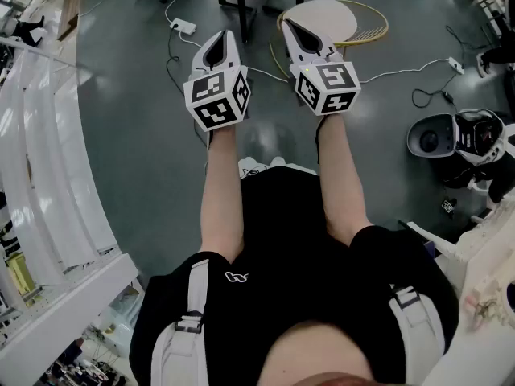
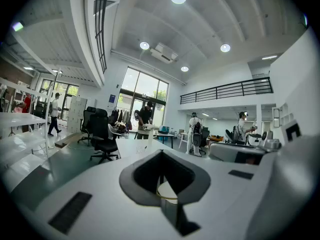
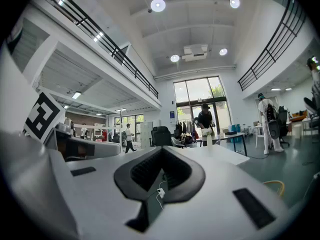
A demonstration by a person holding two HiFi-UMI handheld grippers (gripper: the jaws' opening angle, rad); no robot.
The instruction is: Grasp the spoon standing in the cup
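I hold both grippers side by side at chest height above the grey floor, pointing forward. In the head view my left gripper (image 1: 220, 45) and right gripper (image 1: 294, 30) each end in a closed point with nothing between the jaws. The left gripper view shows its dark pads (image 2: 162, 173) together, and so does the right gripper view (image 3: 160, 176). Ahead stands a white table (image 3: 225, 156) (image 2: 127, 146) bearing a small pale upright object (image 3: 209, 135) (image 2: 148, 132), too small to identify. No spoon or cup is recognisable.
A round white stool with a yellow rim (image 1: 342, 18), a power strip (image 1: 183, 26) and cables lie on the floor ahead. White shelving (image 1: 48, 175) runs along the left, and a white machine (image 1: 455, 135) sits at the right. Office chairs (image 2: 102, 134) and several people stand further off.
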